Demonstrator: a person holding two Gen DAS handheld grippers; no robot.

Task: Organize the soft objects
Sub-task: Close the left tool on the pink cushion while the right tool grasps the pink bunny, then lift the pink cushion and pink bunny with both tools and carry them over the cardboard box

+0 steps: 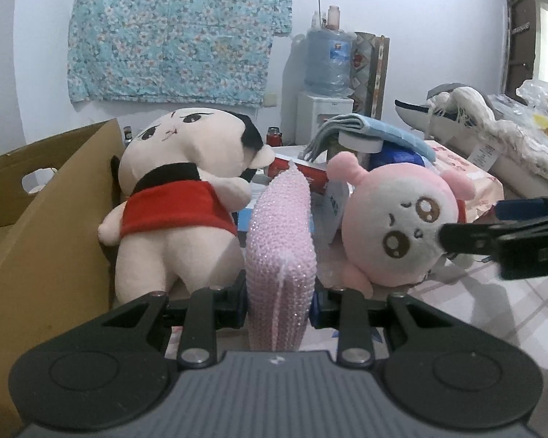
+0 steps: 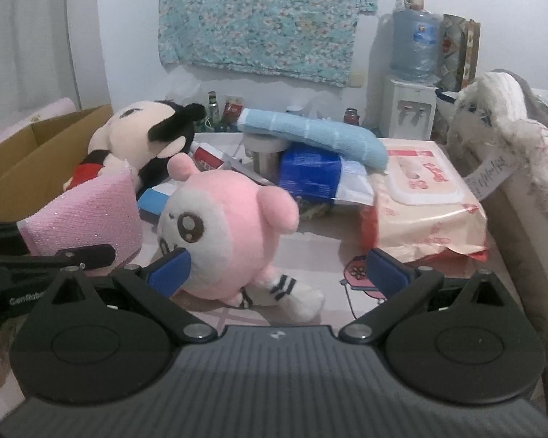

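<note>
Okay, going L to R. Far left sits the cardboard box (image 1: pixel 36 219), open-topped, which I judge is where the soft stuff goes. Just beside it the big doll (image 1: pixel 171 197) in the red top leans w/ its back to my left cam, touching the box wall.

Next, my left gripper (image 1: pixel 279 306) is clamped on the pink sponge (image 1: pixel 281 241): jaws narrow, pads pressing both flat faces, sponge standing on edge. It's squashy, so I keep the squeeze moderate; too hard and it folds. From here I'd lift clear of the doll's leg before swinging left over the box rim.

Centre-right, the pink plush (image 2: pixel 219 226) lies on its side on the table (image 2: pixel 318 255), face toward the sponge, striped foot pointing at me. My right gripper (image 2: pixel 277 273) is wide apart, holding nothing; its left blue pad sits at the plush's face, and I can't tell if it actually touches. The other pad is well off to the right, near the wet-wipes pack (image 2: pixel 427 204). To grab well I'd shift left so the round head sits between both pads, then close slowly, since a ball shape may squirt out.

Behind, a blue towel (image 2: pixel 318 135) is draped over a steel cup and packets; prob next in line.

Risk: both grippers sit near each other, so I'd move one at a time.
</note>
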